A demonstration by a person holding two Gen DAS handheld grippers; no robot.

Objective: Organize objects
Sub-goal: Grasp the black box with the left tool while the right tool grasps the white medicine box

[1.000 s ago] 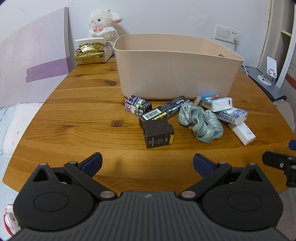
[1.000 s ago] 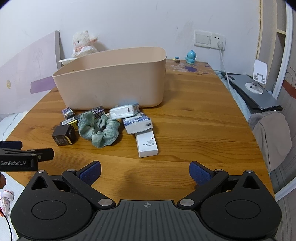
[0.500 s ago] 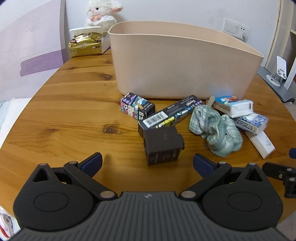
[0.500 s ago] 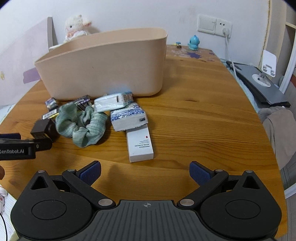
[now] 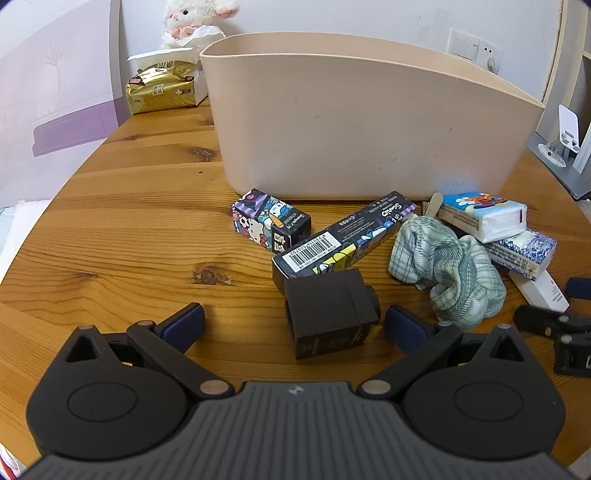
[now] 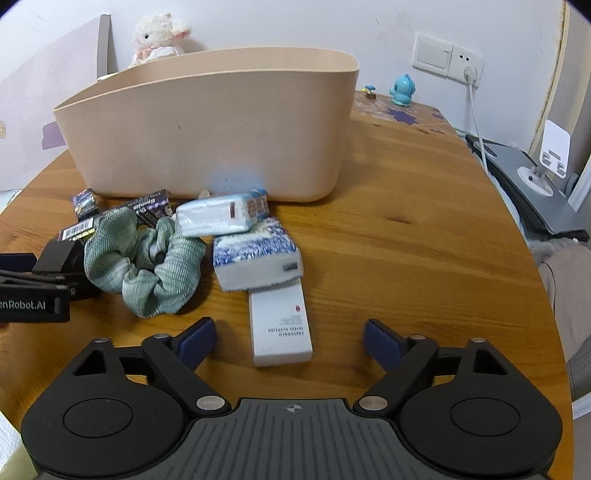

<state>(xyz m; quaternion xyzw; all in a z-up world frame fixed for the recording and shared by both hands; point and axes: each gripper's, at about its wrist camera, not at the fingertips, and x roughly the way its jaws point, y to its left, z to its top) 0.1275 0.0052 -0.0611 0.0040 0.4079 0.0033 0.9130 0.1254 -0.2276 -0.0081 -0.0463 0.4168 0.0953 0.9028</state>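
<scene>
A beige bin point(image 5: 369, 122) stands at the back of the wooden table point(image 5: 129, 229). In front of it lie a cartoon box point(image 5: 269, 219), a long black box point(image 5: 343, 240), a small black box point(image 5: 328, 312), a green scrunchie point(image 5: 447, 266), two tissue packs point(image 5: 484, 216) point(image 6: 255, 254) and a white box point(image 6: 279, 325). My left gripper point(image 5: 293, 325) is open, its fingers either side of the small black box. My right gripper point(image 6: 290, 339) is open, its fingers either side of the white box's near end.
A gold tissue pack point(image 5: 162, 88) and a plush lamb point(image 5: 192, 18) sit at the back left. A blue figurine point(image 6: 402, 88) stands at the back right by a wall socket point(image 6: 447, 57). A grey stand point(image 6: 532, 184) lies off the right edge.
Both grippers have moved forward and lower toward the pile. The small black box now lies between my left fingers and the white box between my right fingers.
</scene>
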